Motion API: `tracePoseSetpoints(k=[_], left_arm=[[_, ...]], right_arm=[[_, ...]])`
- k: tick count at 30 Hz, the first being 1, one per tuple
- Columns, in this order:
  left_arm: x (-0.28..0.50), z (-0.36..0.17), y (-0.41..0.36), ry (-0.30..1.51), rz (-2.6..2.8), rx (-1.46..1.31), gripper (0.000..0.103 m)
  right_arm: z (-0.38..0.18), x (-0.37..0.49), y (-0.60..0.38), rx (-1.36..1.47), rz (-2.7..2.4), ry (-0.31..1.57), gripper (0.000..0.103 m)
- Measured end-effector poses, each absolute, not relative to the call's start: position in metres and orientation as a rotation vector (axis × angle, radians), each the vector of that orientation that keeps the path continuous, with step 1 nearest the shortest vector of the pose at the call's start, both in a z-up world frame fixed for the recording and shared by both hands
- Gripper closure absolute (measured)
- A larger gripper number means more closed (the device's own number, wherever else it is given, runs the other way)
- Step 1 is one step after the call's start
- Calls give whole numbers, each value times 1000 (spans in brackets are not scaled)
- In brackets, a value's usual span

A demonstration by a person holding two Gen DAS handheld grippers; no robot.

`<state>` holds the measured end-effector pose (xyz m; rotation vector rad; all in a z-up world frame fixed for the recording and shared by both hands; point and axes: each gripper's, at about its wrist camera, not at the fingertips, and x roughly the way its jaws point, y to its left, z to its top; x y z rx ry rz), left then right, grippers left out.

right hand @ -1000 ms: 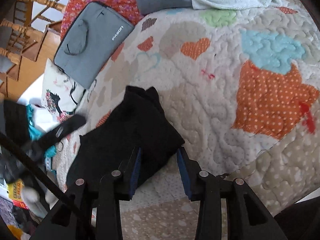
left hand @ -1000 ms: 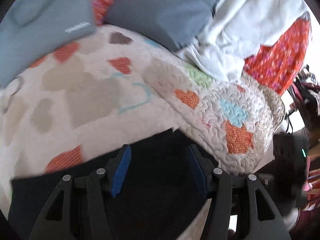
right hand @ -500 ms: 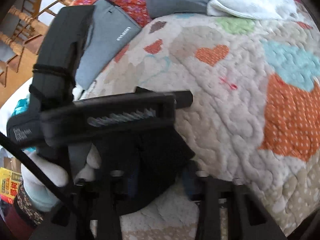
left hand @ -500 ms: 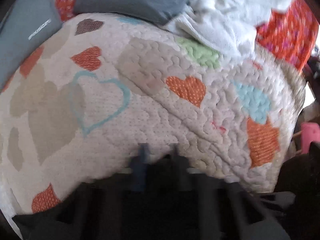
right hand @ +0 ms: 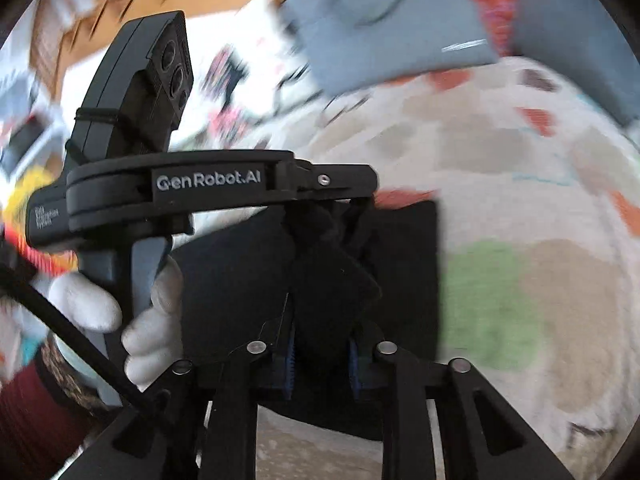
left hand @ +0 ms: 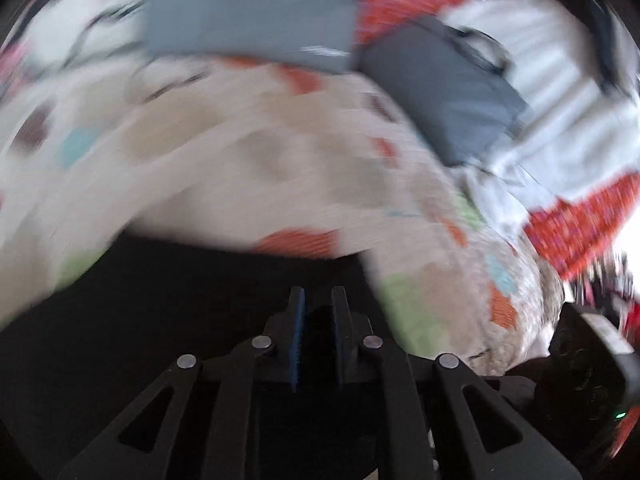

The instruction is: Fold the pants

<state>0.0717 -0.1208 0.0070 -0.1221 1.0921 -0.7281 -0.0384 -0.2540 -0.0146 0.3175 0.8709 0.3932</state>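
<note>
The black pants (left hand: 168, 312) lie on a heart-patterned quilt (left hand: 248, 160). In the left wrist view my left gripper (left hand: 318, 300) is shut on the pants' black cloth, which fills the lower frame. In the right wrist view my right gripper (right hand: 320, 344) is shut on a bunched fold of the pants (right hand: 332, 284), lifted above the flat part (right hand: 404, 264). The left gripper's body (right hand: 224, 188), held by a white-gloved hand (right hand: 156, 320), crosses just in front of my right gripper, close over the same cloth. Both views are motion-blurred.
A grey laptop bag (left hand: 256, 12), (right hand: 384, 32) and a grey cushion (left hand: 440, 88) lie at the quilt's far side. White towels (left hand: 560, 92) and a red floral cover (left hand: 576, 224) are at the right. A wooden chair (right hand: 80, 20) stands beyond the bed's left edge.
Both grippers closed on the pants, having been open one second ago. The left gripper swung across in front of the right one, and both cameras now sweep fast with the cloth lifted.
</note>
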Motion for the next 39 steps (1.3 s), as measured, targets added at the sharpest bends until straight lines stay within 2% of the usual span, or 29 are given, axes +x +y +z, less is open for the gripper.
tracePoseSetpoints(k=[1,2,3,4,6,12,14,16,18,21,24,25,30,32,34,39], left_arm=[[73,3,-99,1103,-706,-175,92],[72,2,-82,1100,-693,-214,91],[70,2,-64,1087,-676,-259,85],[67,4,-44,1064,-660,-318,74],[63,5,-19,1026,-621,-402,63],[37,9,18,967,-501,-448,63],[24,11,12,956,-495,-428,63],[11,10,3,960,-520,-426,69],[-1,5,-12,979,-558,-415,73],[-6,-11,-40,1030,-597,-353,74],[-1,-39,-53,1102,-574,-304,74],[-1,-44,-51,1098,-575,-308,78],[-17,-15,-8,992,-578,-360,79],[-28,0,25,915,-533,-397,77],[-40,12,71,829,-403,-449,63],[-62,0,171,765,-42,-644,61]], right_arm=[[-24,-32,-241,299,421,909,67],[-31,-30,-235,298,445,932,65],[-38,-28,-225,295,476,959,59],[-38,-31,-220,282,481,952,48],[-32,-37,-210,250,511,929,34],[12,-56,-214,289,614,865,33],[24,-47,-230,326,551,860,41],[25,-35,-240,373,528,885,65],[22,-16,-240,408,506,918,68],[-4,16,-232,451,484,1011,71],[-27,41,-226,500,439,1079,71],[-33,44,-227,504,423,1085,71],[-25,50,-239,551,431,1093,71],[-5,47,-234,487,429,1059,70],[12,49,-224,456,460,1046,65],[34,74,-141,303,610,1102,53]])
